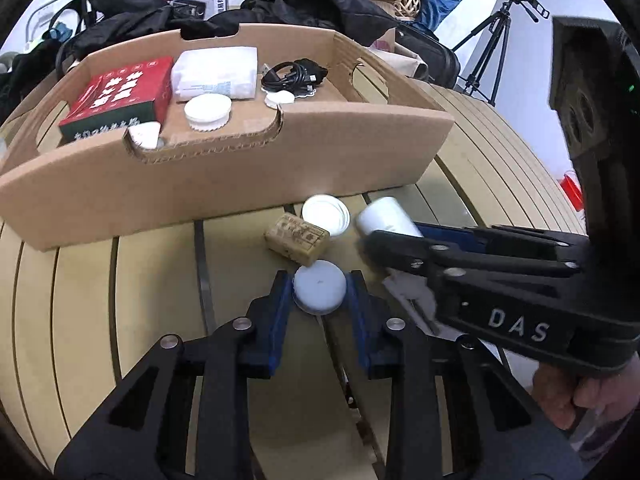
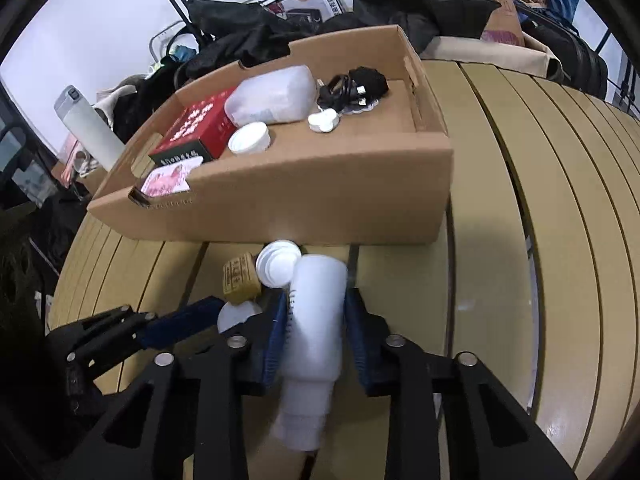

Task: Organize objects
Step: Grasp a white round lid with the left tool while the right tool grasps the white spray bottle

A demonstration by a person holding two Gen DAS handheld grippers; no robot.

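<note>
Left tool [image 1: 320, 292] pinching round white lid [image 1: 319, 287], right tool [image 2: 316, 320] clamping smooth white bottle [image 2: 316, 320]

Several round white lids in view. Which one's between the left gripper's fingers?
The lid on the table just this side of the tan block, between the left gripper pads. The other loose lid lies beyond the block; the rest are in the box.
</note>
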